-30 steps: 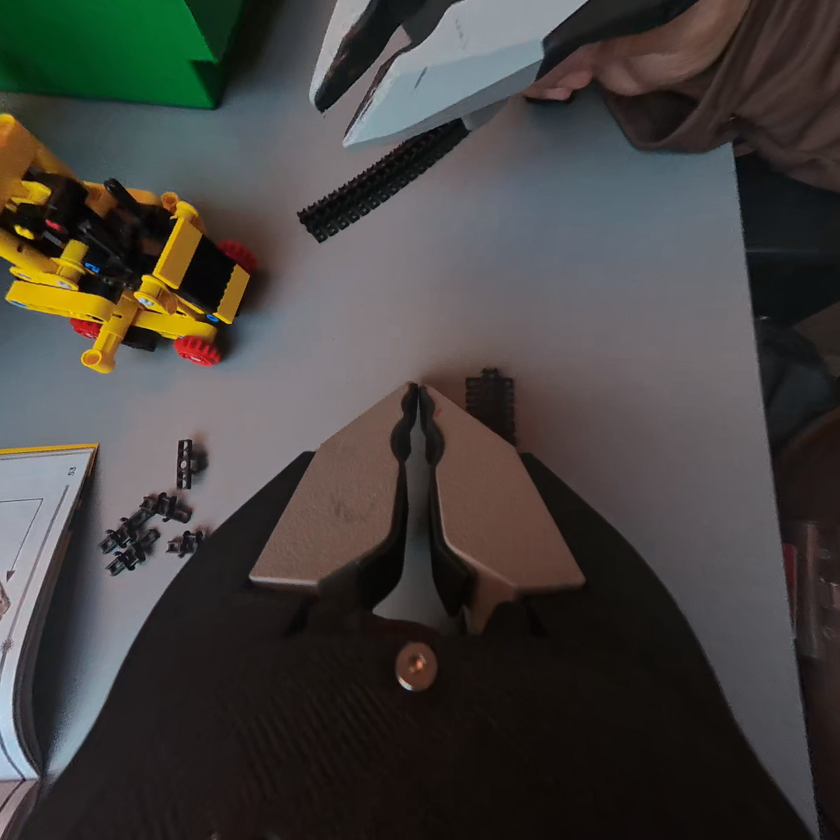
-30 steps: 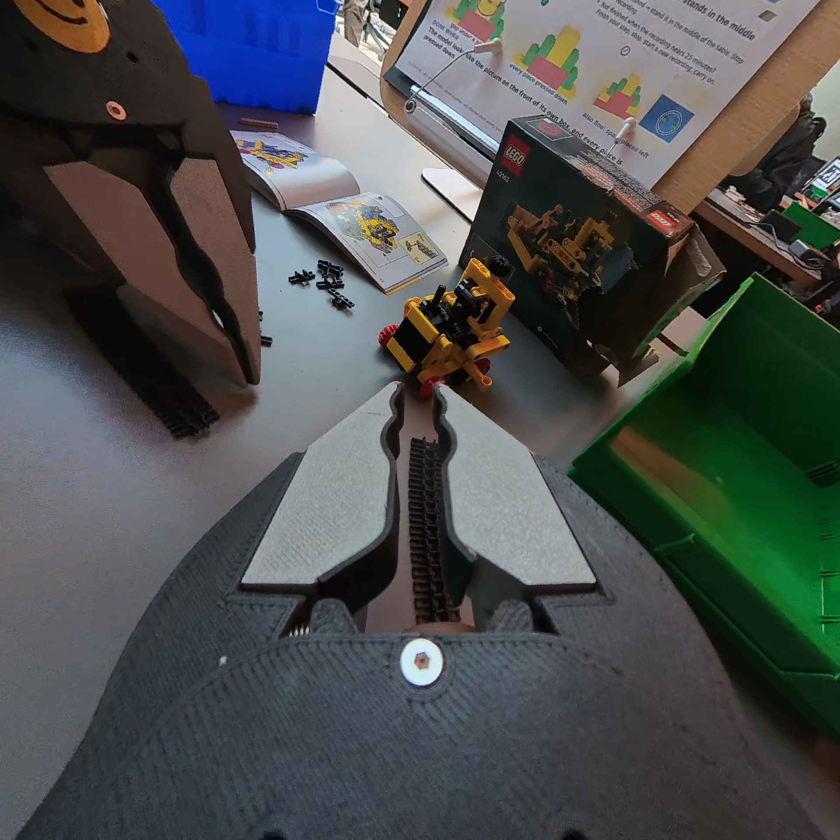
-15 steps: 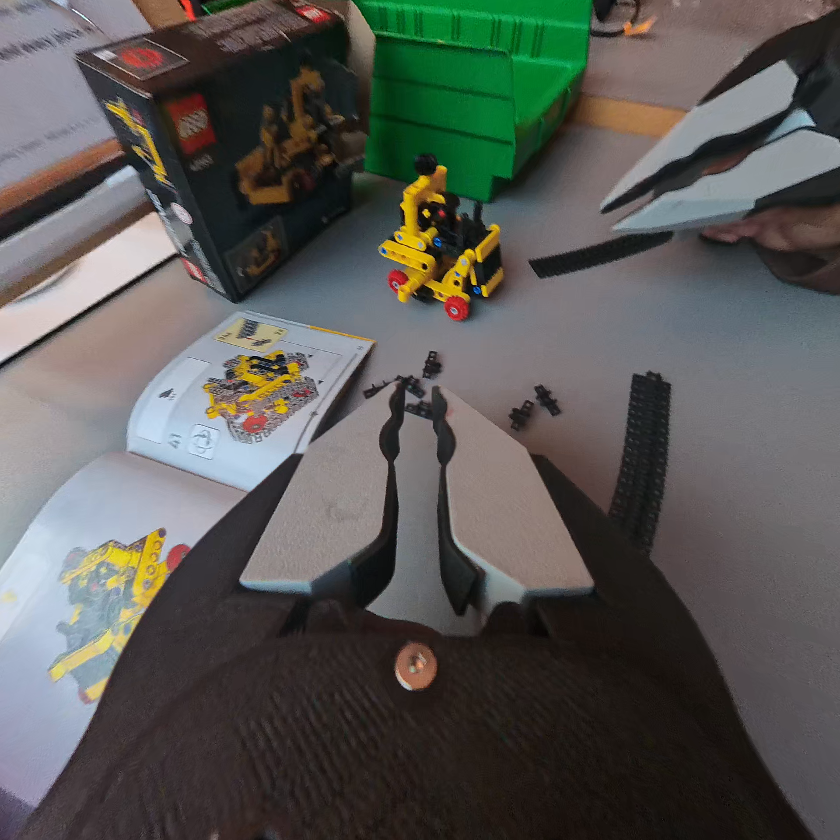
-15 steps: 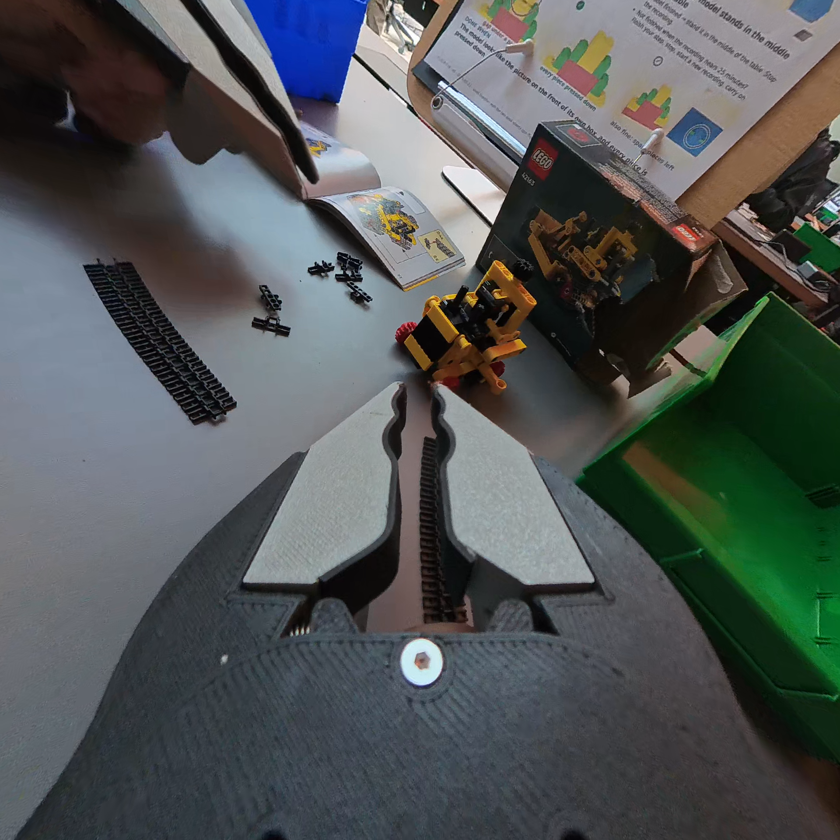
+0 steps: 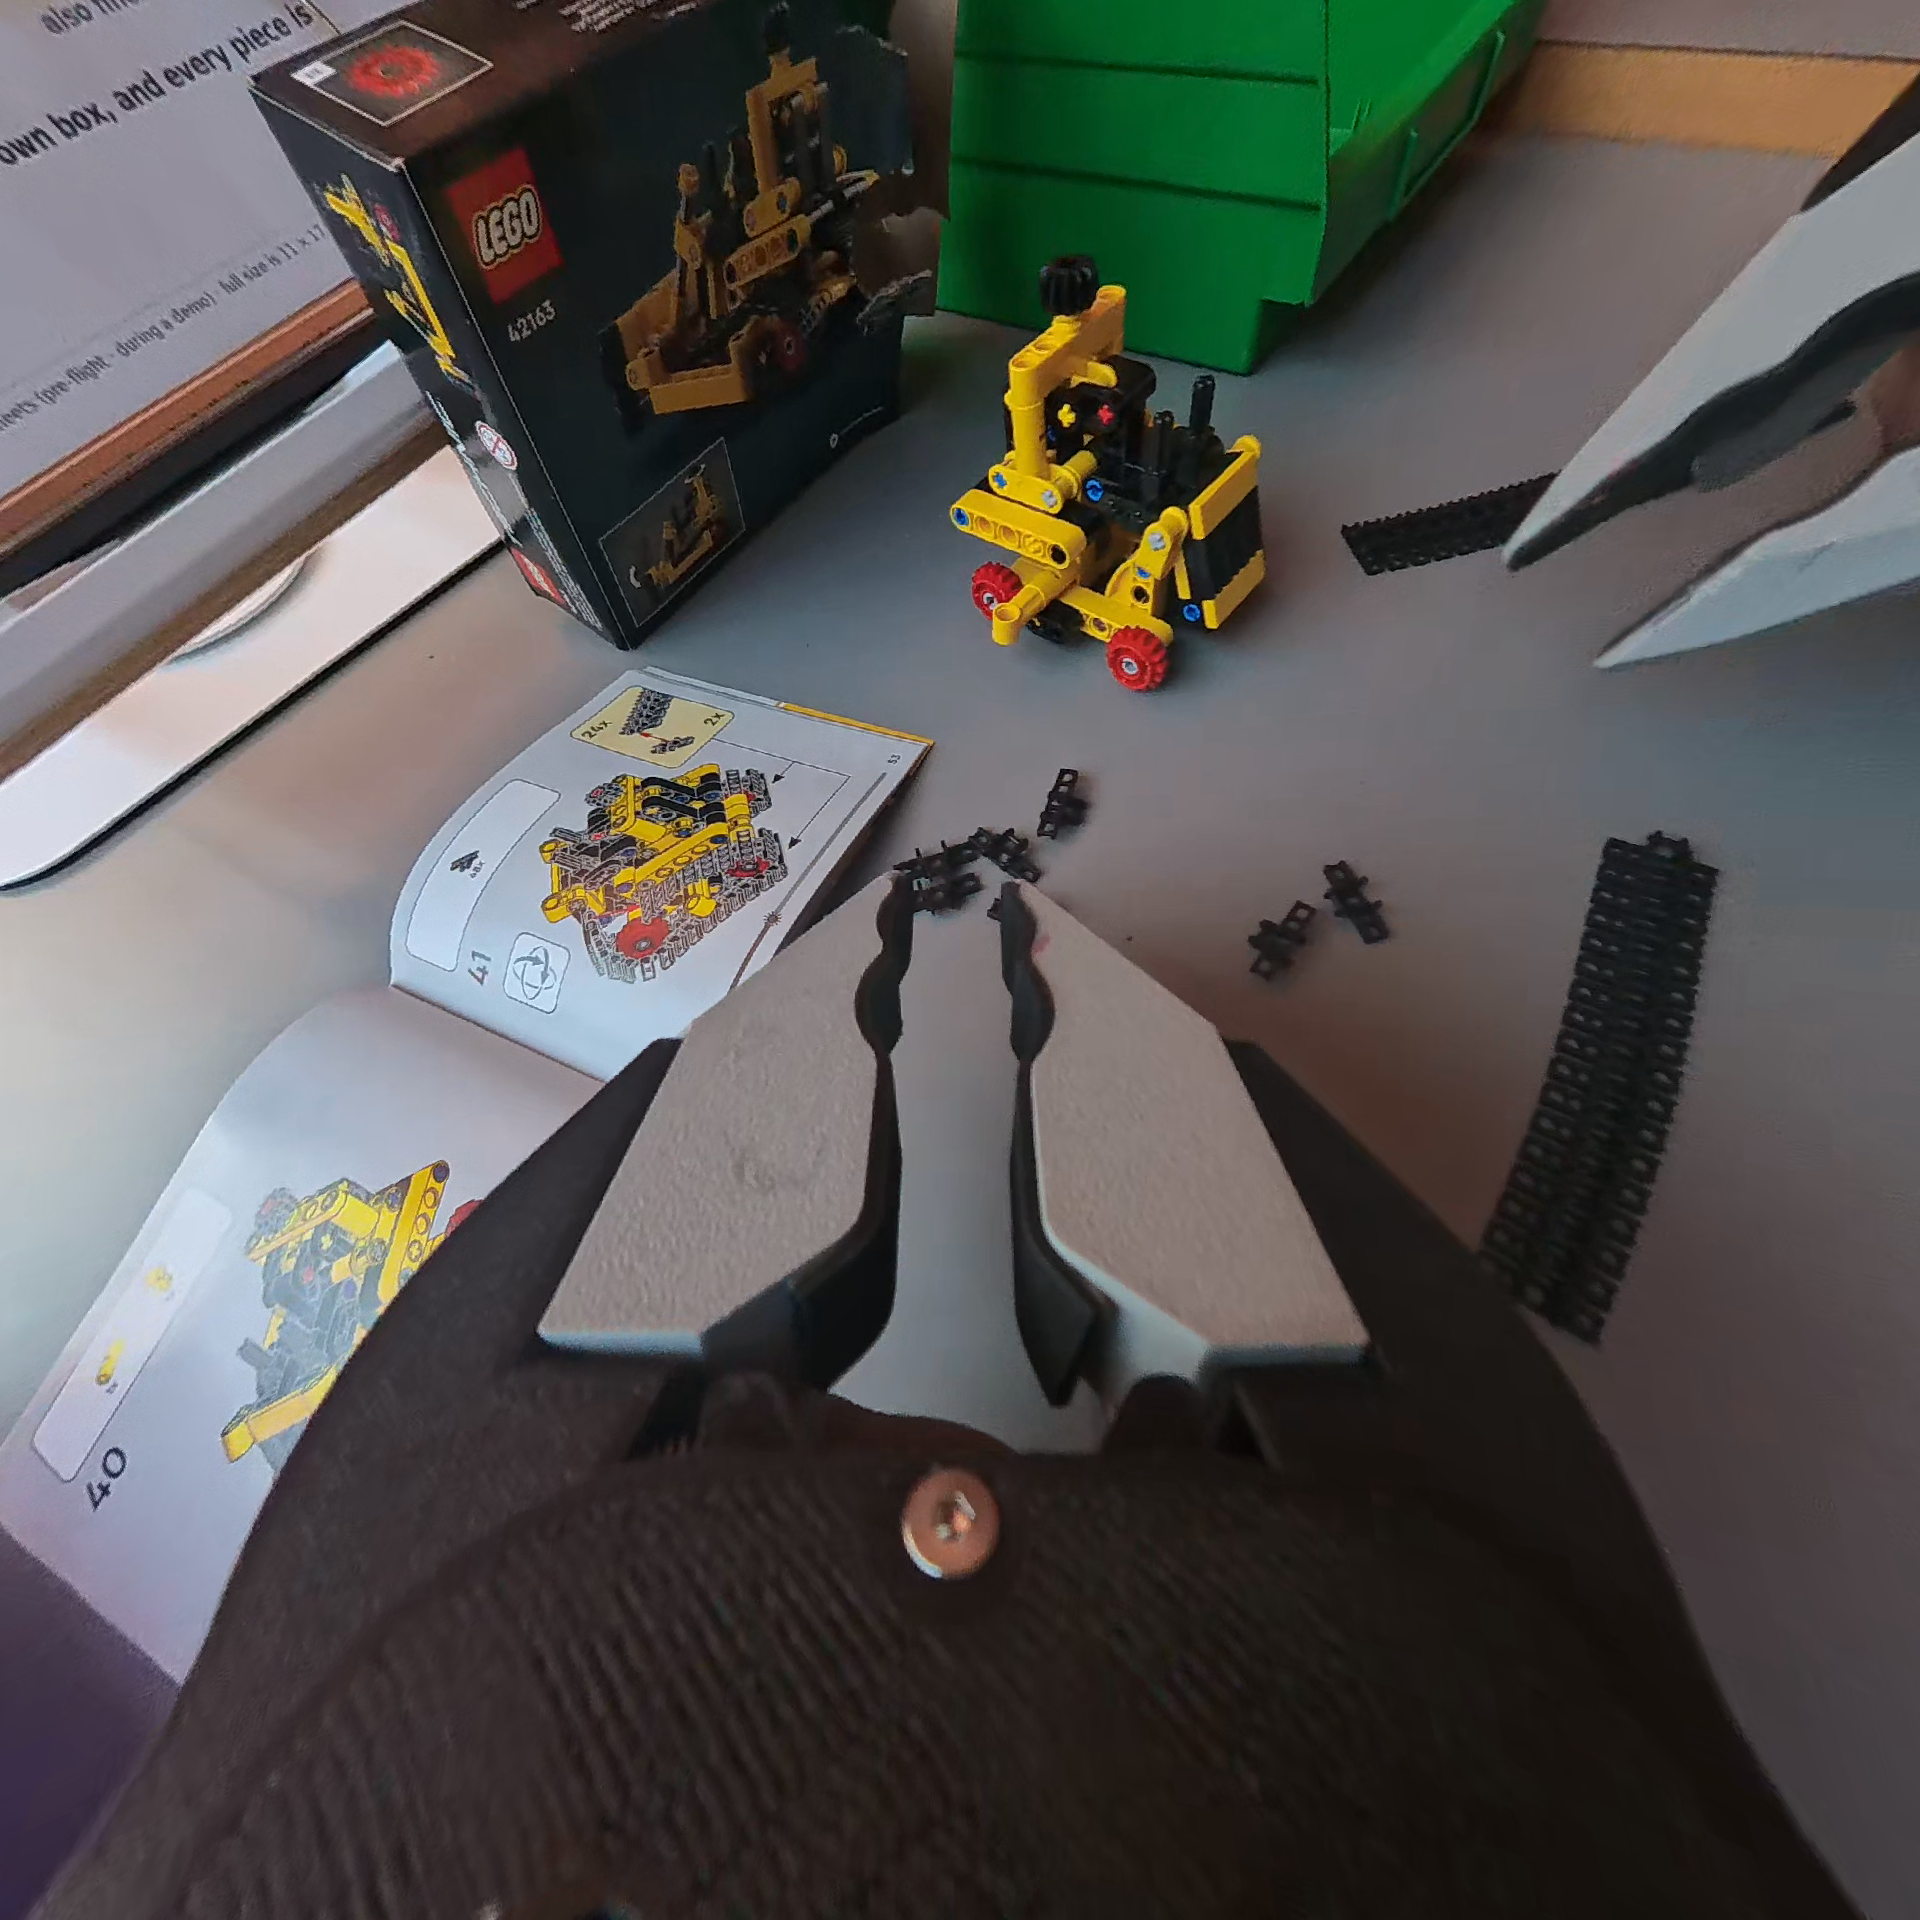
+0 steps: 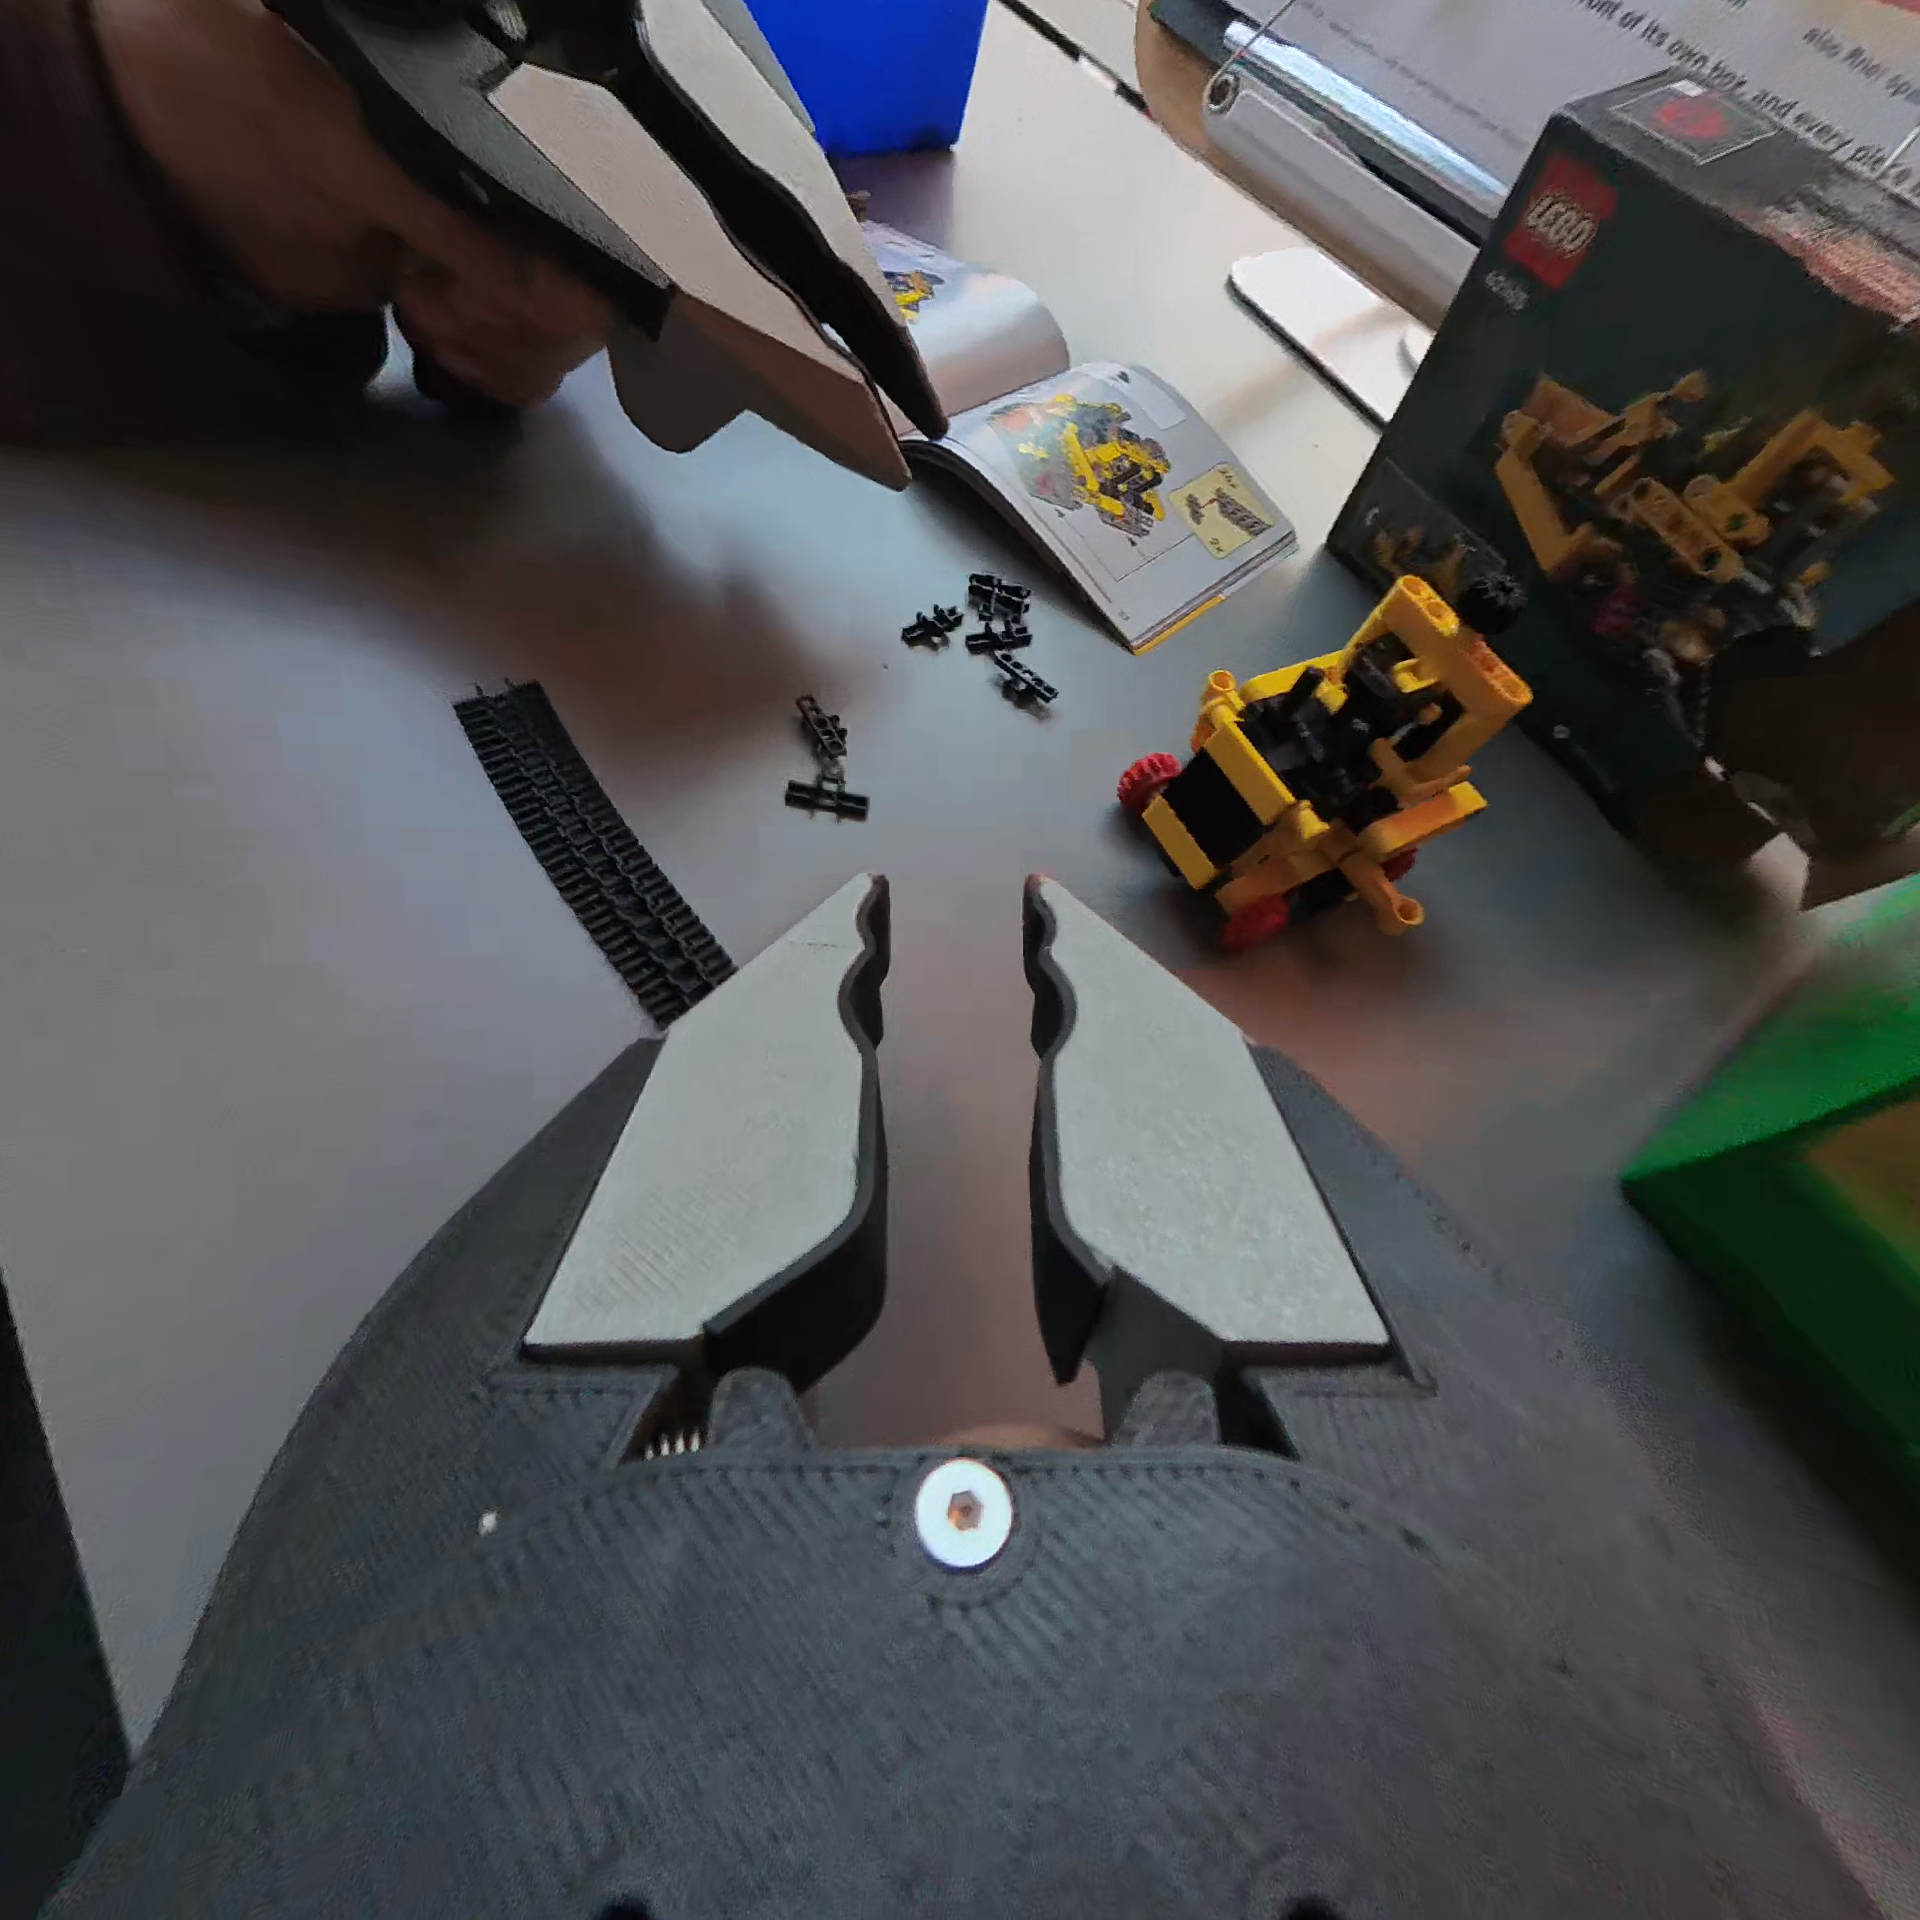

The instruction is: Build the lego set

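The yellow bulldozer model [image 5: 1112, 509] stands on the grey table [image 5: 1455, 779], beside the set's box; it also shows in the right wrist view [image 6: 1320, 769]. A long black track strip [image 5: 1600, 1081] lies flat [image 6: 592, 852]. A shorter track strip [image 5: 1434, 530] lies at the tips of my right gripper [image 5: 1553, 613]. My right gripper [image 6: 956, 883] is open and empty; that strip does not show in its own view. My left gripper [image 5: 951, 899] is slightly open and empty, just short of several loose black track links [image 5: 977, 862], and appears above the booklet [image 6: 920, 455].
Two more loose links [image 5: 1314, 920] lie between the pile and the long strip. The open instruction booklet [image 5: 623, 883] lies at the left. The set's box [image 5: 644, 312] and a green bin [image 5: 1195, 156] stand behind the model. A blue bin [image 6: 873, 62] stands at the far side. My hands' fingertips stand some 12 cm from each other.
My right gripper has opened and let go of the short track strip. My left gripper has swung from over the long strip towards the loose links and opened a little.
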A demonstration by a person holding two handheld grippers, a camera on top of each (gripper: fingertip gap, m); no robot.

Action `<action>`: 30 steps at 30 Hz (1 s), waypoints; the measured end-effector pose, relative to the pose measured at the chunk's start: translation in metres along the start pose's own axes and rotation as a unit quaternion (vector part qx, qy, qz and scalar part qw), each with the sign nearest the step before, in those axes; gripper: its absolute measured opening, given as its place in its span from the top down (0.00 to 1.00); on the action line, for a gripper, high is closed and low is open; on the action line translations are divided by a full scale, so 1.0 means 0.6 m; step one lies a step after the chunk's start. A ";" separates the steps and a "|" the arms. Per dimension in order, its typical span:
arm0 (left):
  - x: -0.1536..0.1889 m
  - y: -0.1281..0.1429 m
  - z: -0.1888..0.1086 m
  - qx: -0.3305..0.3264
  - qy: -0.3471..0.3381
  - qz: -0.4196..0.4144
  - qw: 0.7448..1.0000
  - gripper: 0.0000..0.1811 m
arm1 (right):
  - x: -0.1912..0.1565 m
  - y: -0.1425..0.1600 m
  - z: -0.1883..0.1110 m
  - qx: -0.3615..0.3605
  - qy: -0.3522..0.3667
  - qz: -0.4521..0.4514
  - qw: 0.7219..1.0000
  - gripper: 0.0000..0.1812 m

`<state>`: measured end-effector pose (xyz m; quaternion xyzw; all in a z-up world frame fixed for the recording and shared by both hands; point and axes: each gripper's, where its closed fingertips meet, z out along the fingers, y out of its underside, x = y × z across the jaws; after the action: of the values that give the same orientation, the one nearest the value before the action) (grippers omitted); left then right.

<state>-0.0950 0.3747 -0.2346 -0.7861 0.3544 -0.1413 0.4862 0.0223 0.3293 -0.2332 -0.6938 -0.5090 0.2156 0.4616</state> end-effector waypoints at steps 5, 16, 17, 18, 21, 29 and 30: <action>-0.002 0.000 -0.001 -0.005 -0.019 0.030 0.999 0.93 | -0.017 -0.004 0.036 -0.083 -0.023 0.012 0.996 0.82; -0.004 0.002 -0.002 -0.008 -0.026 0.036 0.999 0.94 | -0.058 0.010 0.103 -0.169 -0.050 0.011 0.984 0.91; -0.004 0.001 -0.002 -0.008 -0.026 0.034 0.999 0.94 | -0.055 0.010 0.103 -0.168 -0.047 0.008 0.985 0.92; -0.004 0.001 -0.002 -0.008 -0.025 0.032 0.999 0.94 | -0.052 0.011 0.101 -0.169 -0.046 0.003 0.985 0.92; -0.001 0.004 -0.001 -0.013 -0.022 0.036 0.999 0.94 | -0.035 0.024 0.086 -0.185 -0.022 -0.005 0.983 0.94; 0.006 0.010 0.005 -0.025 -0.021 0.051 0.998 0.93 | -0.014 0.070 0.013 -0.188 0.017 0.049 0.981 0.93; 0.006 0.011 0.006 -0.026 -0.022 0.051 0.998 0.93 | -0.017 0.074 0.006 -0.190 0.018 0.055 0.980 0.91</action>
<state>-0.0932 0.3726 -0.2426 -0.7823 0.3871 -0.0894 0.4797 0.0378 0.3192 -0.2748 -0.7994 -0.4933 0.1274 0.3184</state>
